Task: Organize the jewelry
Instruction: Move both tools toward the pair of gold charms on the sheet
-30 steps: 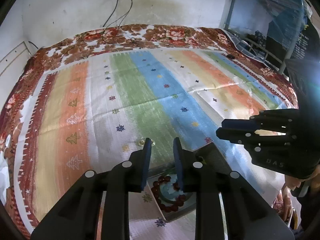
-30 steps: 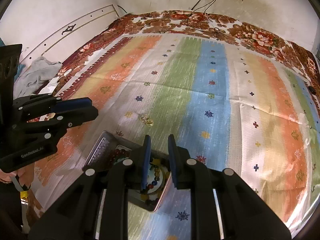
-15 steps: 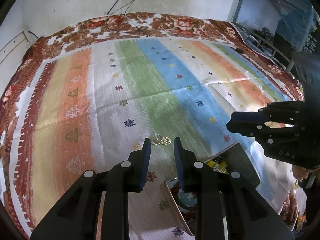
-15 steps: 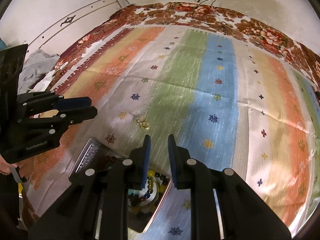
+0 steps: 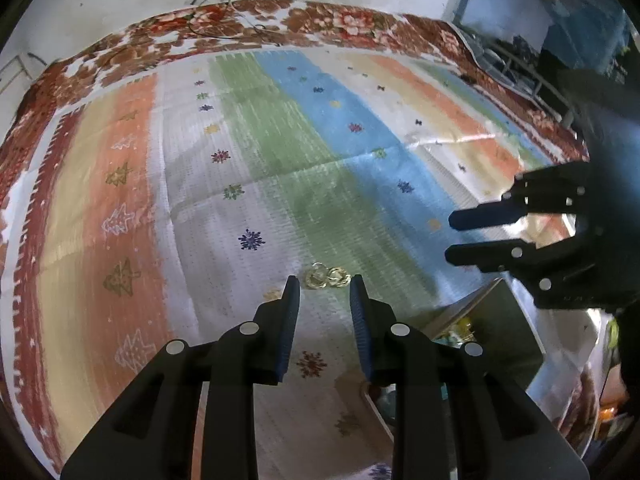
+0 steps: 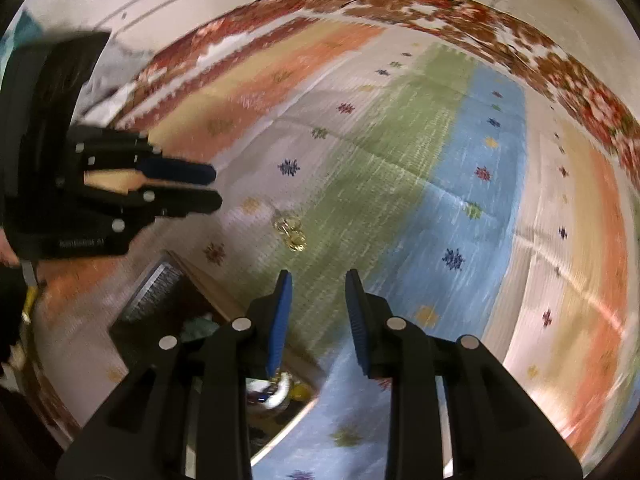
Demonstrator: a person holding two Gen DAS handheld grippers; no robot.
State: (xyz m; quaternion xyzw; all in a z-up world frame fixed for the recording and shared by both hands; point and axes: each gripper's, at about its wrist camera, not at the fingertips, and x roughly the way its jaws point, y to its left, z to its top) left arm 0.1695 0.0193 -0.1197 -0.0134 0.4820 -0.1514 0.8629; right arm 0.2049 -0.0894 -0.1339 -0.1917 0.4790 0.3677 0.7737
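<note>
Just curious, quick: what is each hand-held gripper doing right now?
Left hand-held gripper: opening, holding nothing.
Right hand-held gripper: opening, holding nothing.

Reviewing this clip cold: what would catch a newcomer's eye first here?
Probably the striped cloth in orange, green and blue covering the whole surface, and on it the small gold earrings lying just beyond the tips of the left gripper. The right gripper hangs empty nearby with its jaws opening, above an open metal box that holds beaded jewelry.
</note>
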